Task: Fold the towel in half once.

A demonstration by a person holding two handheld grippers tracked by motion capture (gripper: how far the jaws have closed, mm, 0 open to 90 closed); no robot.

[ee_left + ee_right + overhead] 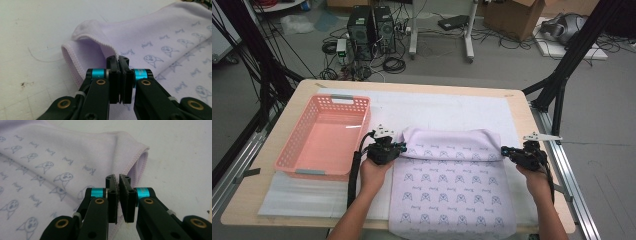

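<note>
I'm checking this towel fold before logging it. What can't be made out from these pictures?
- Towel: its near edge is cut off by the bottom of the high view.
- Left gripper: the jaws hide the pinched cloth edge in the left gripper view.
- Right gripper: whether cloth sits between its pads, hidden by the jaws.
- Basket: mesh holes too small.

Pale lilac printed cloth (452, 190) lies on white mat (437, 107) atop light wooden worktop (302, 92), centre-right; near end hangs over front edge, far end folded back on itself. Pink plastic slotted basket (324, 135) sits just left of cloth. Left tongs (401, 146) at fold's left end, right tongs (504, 150) at right end. Black computer towers (372, 32) on floor behind worktop.
</note>
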